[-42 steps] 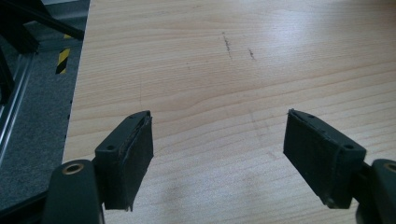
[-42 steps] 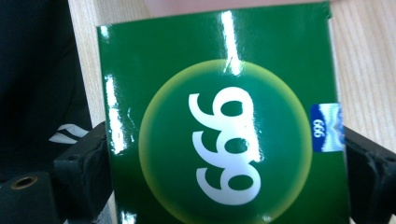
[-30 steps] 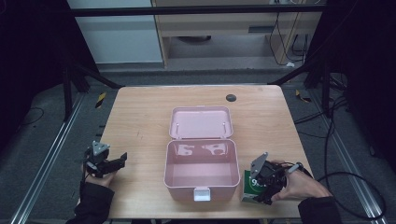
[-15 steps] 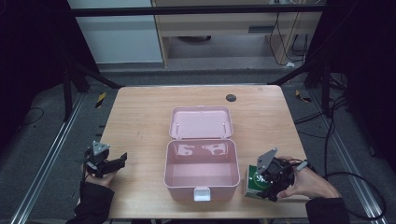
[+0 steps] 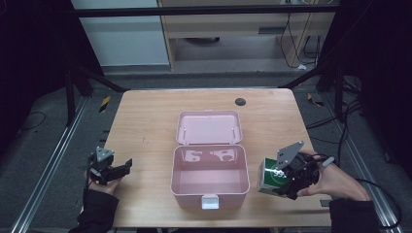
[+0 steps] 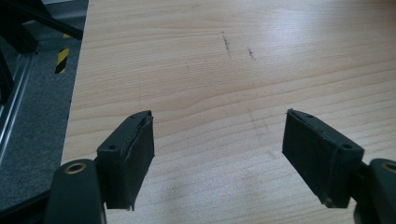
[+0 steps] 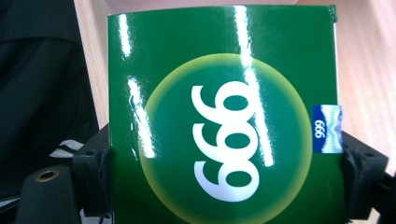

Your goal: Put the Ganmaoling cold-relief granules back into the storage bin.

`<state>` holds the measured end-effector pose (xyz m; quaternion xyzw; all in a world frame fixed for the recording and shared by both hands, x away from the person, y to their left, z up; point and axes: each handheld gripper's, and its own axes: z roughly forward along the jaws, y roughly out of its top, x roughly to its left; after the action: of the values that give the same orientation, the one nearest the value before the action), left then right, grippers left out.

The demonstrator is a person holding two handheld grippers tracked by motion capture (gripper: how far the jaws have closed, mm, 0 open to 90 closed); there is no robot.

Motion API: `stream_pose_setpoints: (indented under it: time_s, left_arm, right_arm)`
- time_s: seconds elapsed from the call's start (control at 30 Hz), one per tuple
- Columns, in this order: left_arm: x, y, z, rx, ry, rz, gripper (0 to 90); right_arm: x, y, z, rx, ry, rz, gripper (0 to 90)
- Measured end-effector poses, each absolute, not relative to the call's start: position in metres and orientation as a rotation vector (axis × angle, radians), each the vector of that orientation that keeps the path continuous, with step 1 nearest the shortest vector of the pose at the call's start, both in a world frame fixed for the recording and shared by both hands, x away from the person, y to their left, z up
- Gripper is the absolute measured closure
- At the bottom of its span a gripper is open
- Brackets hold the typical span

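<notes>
On the wooden surface (image 5: 145, 121), seen from high up, an open pink box (image 5: 210, 167) sits in the middle. The right gripper (image 5: 286, 180) holds a green box (image 5: 272, 178) just right of it. The left gripper (image 5: 119, 170) rests near the left edge.

In the left gripper view, the fingers (image 6: 133, 149) stand wide apart with nothing between them.

In the right gripper view, the fingers (image 7: 95, 175) squeeze the green box (image 7: 224, 116) from both sides.

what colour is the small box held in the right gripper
Glossy green cardboard box with a yellow-green ringed circle and white 999; the right gripper view shows it best.
</notes>
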<state>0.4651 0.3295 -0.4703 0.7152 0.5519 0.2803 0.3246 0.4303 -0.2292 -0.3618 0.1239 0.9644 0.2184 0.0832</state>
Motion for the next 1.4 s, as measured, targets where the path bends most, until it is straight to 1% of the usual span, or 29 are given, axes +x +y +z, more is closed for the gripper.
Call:
stream_pose_setpoints:
  time_s: [0.3,0.63,0.87,1.4]
  left_arm:
    - [0.465,0.330,-0.470,1.873,1.447,0.735,24.5]
    - [0.465,0.330,-0.470,1.874,1.448,0.734,24.5]
    - [0.465,0.329,-0.470,1.877,1.448,0.734,24.6]
    - [0.465,0.330,-0.470,1.872,1.450,0.735,24.7]
  right_arm:
    - [0.435,-0.227,-0.333,0.320,2.868,0.672,15.8]
    - [0.440,-0.217,-0.311,0.266,2.859,0.679,15.9]
    - [0.445,-0.208,-0.301,0.248,2.847,0.690,15.9]
    - [0.453,-0.170,-0.283,0.142,2.830,0.729,15.9]
